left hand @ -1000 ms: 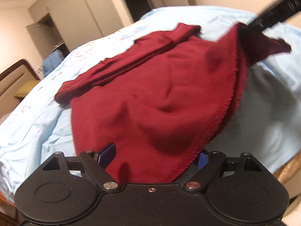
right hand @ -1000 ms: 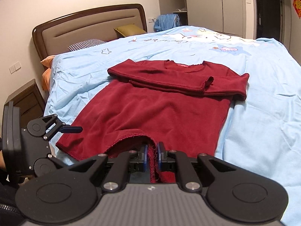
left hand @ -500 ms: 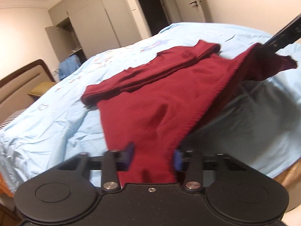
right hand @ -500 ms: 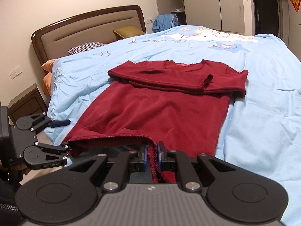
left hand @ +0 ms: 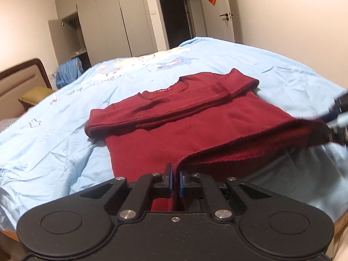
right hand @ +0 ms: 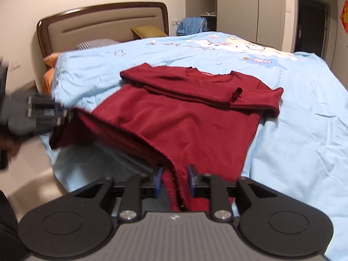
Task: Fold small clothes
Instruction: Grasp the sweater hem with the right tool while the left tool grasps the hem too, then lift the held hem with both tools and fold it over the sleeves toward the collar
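A dark red long-sleeved sweater (left hand: 187, 128) lies on the light blue bed cover (left hand: 54, 143), both sleeves folded across the chest. My left gripper (left hand: 175, 181) is shut on the sweater's bottom hem at its left corner and holds it a little above the bed. It also shows blurred in the right wrist view (right hand: 63, 115). My right gripper (right hand: 174, 181) has its jaws partly apart with the hem's right corner of the sweater (right hand: 184, 126) between the pads. It shows at the right edge of the left wrist view (left hand: 335, 111).
The bed's brown headboard (right hand: 102, 28) and pillows (right hand: 97, 43) are at the far end. A blue garment (right hand: 191, 25) hangs by the wardrobe (left hand: 108, 28). The bed's near edge drops to the floor (right hand: 32, 169) below my grippers.
My left gripper closed on the hem and swung to face along the sweater. My right gripper's jaws went from tightly shut to partly apart. The hem between them is lifted and stretched.
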`<state>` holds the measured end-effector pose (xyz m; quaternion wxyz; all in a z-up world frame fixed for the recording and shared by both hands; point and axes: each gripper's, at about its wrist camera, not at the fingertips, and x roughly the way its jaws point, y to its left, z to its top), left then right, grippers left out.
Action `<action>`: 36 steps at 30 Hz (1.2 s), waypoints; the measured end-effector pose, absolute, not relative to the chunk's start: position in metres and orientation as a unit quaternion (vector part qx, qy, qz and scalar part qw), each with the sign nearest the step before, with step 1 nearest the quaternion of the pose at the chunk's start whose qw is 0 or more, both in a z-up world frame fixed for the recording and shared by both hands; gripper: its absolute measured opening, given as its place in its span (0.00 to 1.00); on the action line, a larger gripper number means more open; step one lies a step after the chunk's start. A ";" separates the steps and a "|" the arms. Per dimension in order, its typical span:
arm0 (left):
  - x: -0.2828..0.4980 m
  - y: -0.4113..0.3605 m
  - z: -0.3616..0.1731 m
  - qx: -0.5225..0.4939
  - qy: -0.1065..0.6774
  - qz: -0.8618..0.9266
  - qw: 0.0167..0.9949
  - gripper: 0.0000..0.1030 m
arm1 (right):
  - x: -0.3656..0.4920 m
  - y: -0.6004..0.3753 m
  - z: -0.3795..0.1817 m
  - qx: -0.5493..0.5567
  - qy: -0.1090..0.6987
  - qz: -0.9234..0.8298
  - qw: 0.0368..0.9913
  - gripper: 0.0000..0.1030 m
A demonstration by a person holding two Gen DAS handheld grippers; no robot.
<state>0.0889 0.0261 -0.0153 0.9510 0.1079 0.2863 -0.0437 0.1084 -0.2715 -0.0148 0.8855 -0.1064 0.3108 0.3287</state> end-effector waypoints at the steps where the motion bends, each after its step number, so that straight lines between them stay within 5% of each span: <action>1: 0.094 0.028 -0.013 0.103 0.290 -0.046 0.950 0.05 | 0.106 -0.269 -0.019 -0.120 0.308 0.326 0.886 0.37; 7: 0.114 0.032 -0.006 0.096 0.300 -0.047 0.948 0.05 | 0.089 -0.254 -0.042 -0.180 0.299 0.332 0.876 0.59; 16: 0.117 0.036 0.001 0.091 0.298 -0.045 0.949 0.05 | 0.064 -0.234 -0.076 -0.293 0.271 0.318 0.860 0.69; 18: 0.114 0.035 0.003 0.095 0.295 -0.043 0.950 0.05 | 0.058 -0.232 -0.082 -0.318 0.256 0.306 0.860 0.64; 23: 0.100 0.034 0.010 0.099 0.279 -0.041 0.954 0.04 | 0.046 -0.238 -0.076 -0.334 0.206 0.281 0.876 0.18; 25: 0.091 0.033 0.014 0.103 0.266 -0.038 0.958 0.04 | 0.043 -0.244 -0.066 -0.317 0.189 0.279 0.887 0.08; 36: 0.036 0.036 0.071 0.094 0.167 -0.053 0.980 0.03 | 0.031 -0.285 0.024 -0.195 0.087 0.245 0.946 0.05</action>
